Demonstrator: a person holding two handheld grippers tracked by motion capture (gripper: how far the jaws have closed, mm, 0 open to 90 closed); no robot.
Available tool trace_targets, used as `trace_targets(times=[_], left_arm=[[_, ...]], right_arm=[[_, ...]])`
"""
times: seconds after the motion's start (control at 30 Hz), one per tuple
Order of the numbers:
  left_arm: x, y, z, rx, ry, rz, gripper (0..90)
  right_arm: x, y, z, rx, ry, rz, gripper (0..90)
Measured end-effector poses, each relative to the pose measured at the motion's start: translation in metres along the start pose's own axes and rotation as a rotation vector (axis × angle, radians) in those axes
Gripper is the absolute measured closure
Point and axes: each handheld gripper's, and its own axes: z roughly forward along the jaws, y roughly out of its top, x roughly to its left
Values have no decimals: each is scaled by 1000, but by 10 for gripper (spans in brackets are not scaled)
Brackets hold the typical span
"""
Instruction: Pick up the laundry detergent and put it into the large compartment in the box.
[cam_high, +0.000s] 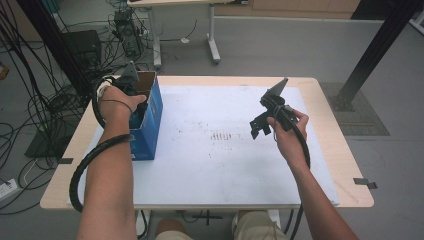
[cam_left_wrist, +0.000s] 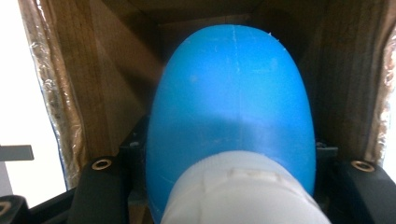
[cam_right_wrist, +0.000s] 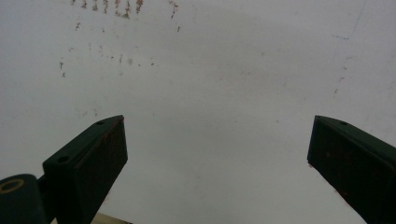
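A person's forearms reach in from the near edge of the bench (cam_high: 330, 165), which is covered by a stained white mat (cam_high: 220, 150). The right gripper (cam_high: 261, 125) hangs above the mat, its fingers spread wide with nothing between them. Farther left, the left gripper (cam_high: 131, 82) dips into an open blue cardboard box (cam_high: 150, 120), its fingers clamped around a blue bottle with a white cap (cam_left_wrist: 231, 107) inside the box.

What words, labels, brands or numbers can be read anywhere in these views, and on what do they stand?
None can be read.
The blue cardboard box shows no legible print.
The blue rounded plastic object with a white end, between the left gripper's jaws inside the box, bears no text.
The white table mat carries only reddish smudges, not writing.
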Motion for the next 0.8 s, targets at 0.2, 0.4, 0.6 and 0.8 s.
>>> trace_targets(times=[0.2, 0.4, 0.6, 0.8], left_arm=[[-1, 0, 0, -2, 3, 3, 379], [0, -2, 0, -6, 0, -2, 379], [-1, -3, 0, -9, 2, 1, 378], [-1, -4, 0, -14, 0, 1, 378]], right_arm=[[-2, 0, -1, -2, -2, 0, 49], [-1, 1, -1, 3, -3, 1, 48], [1, 1, -2, 0, -5, 0, 49], [2, 1, -3, -1, -4, -3, 48]])
